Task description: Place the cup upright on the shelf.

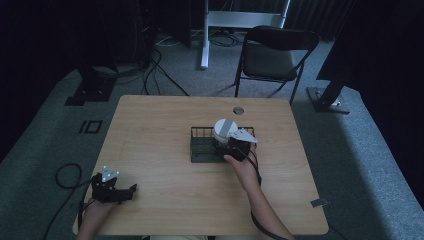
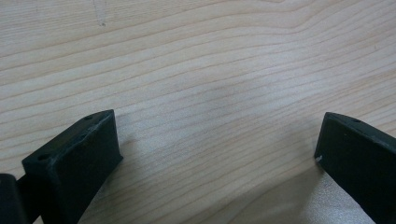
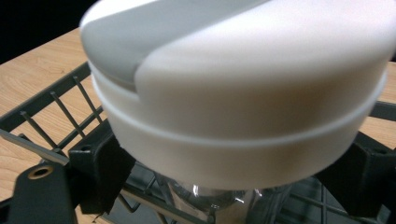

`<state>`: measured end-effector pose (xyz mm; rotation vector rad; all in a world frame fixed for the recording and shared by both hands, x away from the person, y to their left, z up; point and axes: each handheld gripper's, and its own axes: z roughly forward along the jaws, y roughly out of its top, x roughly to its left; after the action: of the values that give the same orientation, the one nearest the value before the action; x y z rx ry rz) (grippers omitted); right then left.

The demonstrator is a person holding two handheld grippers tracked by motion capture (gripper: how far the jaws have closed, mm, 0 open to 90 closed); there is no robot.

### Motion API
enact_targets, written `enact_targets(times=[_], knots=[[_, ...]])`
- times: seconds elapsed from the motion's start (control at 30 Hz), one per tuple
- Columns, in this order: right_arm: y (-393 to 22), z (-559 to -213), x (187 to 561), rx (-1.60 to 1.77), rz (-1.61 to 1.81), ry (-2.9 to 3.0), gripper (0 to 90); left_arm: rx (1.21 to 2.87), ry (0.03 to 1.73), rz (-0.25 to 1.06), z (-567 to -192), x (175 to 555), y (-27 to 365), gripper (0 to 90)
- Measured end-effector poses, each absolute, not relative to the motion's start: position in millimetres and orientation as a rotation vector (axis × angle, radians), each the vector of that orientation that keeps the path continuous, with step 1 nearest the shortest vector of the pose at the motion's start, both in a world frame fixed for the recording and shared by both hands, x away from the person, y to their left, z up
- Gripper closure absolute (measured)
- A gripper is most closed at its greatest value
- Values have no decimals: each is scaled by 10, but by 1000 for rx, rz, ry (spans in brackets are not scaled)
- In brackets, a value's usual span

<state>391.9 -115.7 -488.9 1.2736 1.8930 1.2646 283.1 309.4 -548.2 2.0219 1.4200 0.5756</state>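
A clear bottle (image 3: 224, 205) with a wide white and grey lid (image 1: 224, 127) stands in the right end of a black wire basket (image 1: 196, 150) at the middle of the wooden table. My right gripper (image 1: 228, 142) is shut on the bottle just under the lid (image 3: 243, 79), with one black jaw on each side of the clear body. At the table's near left corner, my left gripper (image 1: 131, 190) rests low over the wood. It is open (image 2: 217, 140), and only bare table lies between its jaws.
The basket's wire wall (image 3: 46, 100) rises close around the bottle, and its left half holds nothing. A folding chair (image 1: 274, 55) stands beyond the far edge. A small round hole (image 1: 238, 110) sits near the table's far side. Cables (image 1: 67, 172) trail on the floor at left.
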Motion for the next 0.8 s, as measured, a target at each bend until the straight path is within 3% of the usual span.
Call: enact_targets(times=[0.8], knots=[[-1280,-4869,3782,1235,1302,1870,120,2022,1420,575,-5482,2832,3094,2]])
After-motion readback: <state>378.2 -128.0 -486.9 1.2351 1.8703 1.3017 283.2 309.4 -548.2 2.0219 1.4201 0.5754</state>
